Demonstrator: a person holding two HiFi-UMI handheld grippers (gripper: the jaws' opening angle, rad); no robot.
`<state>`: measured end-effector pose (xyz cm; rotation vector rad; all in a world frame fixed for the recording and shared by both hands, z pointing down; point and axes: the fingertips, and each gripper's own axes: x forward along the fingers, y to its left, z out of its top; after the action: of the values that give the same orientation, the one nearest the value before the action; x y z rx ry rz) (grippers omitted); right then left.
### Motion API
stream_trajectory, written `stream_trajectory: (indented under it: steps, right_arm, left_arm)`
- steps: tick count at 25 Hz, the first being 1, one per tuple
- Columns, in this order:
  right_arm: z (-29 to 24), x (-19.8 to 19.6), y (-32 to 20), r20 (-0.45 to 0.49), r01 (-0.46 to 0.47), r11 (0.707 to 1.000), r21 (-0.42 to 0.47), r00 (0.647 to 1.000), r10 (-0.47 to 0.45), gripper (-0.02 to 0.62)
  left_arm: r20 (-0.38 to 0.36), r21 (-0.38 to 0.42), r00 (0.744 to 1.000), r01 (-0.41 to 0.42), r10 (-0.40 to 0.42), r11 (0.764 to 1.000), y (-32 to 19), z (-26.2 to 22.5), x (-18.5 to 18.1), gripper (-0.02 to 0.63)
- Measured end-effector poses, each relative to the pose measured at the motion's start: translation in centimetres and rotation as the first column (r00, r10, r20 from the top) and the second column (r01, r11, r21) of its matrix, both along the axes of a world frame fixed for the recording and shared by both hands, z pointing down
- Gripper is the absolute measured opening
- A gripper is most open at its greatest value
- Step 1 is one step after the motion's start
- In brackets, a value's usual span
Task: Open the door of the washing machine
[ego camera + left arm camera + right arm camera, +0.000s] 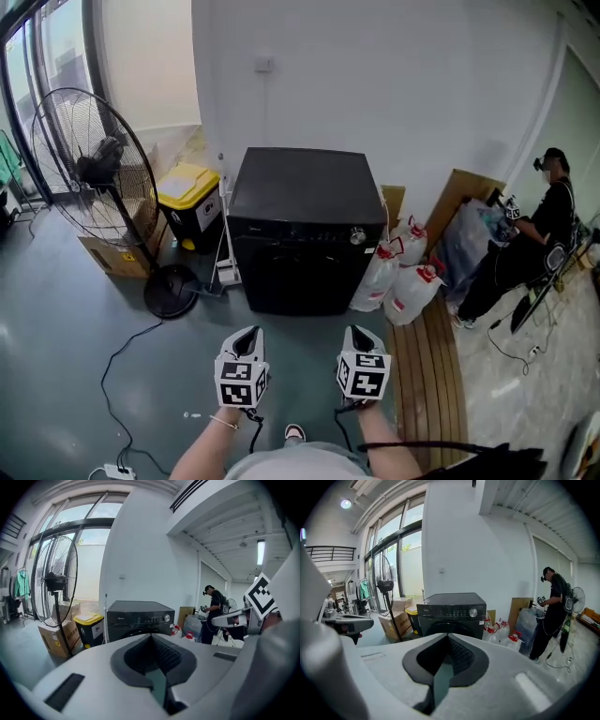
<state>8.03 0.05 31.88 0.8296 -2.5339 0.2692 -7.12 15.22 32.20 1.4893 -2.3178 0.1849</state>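
Observation:
The black front-loading washing machine (302, 230) stands against the white wall with its door shut, a silver knob at the right of its control panel. Both grippers hover over the grey floor a short way in front of it and point at it. My left gripper (248, 337) and right gripper (359, 334) are side by side, each shut with nothing between its fingers. The left gripper view has the machine (138, 618) straight ahead beyond the shut left gripper (151, 638). In the right gripper view the machine (450, 613) also lies ahead of the shut right gripper (447, 637).
A tall pedestal fan (94, 178), a cardboard box (117, 253) and a yellow-lidded bin (190, 202) stand left of the machine. White bags (403, 272) lean at its right, by wooden planks (427, 375). A person (534, 234) stands far right. A cable (122, 375) crosses the floor.

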Motion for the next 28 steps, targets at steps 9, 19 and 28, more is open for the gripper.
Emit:
stream_trajectory:
  steps: [9, 19, 28]
  right_arm:
    - [1.2, -2.9, -2.1, -0.005, 0.031, 0.998, -0.061, 1.000, -0.031, 0.006]
    - [2.7, -9.0, -3.2, -0.038, 0.007, 0.995, -0.096, 0.999, -0.011, 0.006]
    - [0.7, -16.7, -5.8, -0.018, -0.023, 0.999, -0.043, 1.000, 0.022, 0.006]
  left_arm:
    - [-0.006, -0.025, 1.000, 0.027, -0.027, 0.999, -2.2, 0.6, -3.0, 0.006]
    - [-0.056, -0.051, 0.998, -0.027, 0.024, 0.998, -4.9, 2.7, -8.7, 0.006]
    - [-0.049, -0.014, 0.995, -0.084, 0.083, 0.996, -8.7, 1.8, -16.2, 0.006]
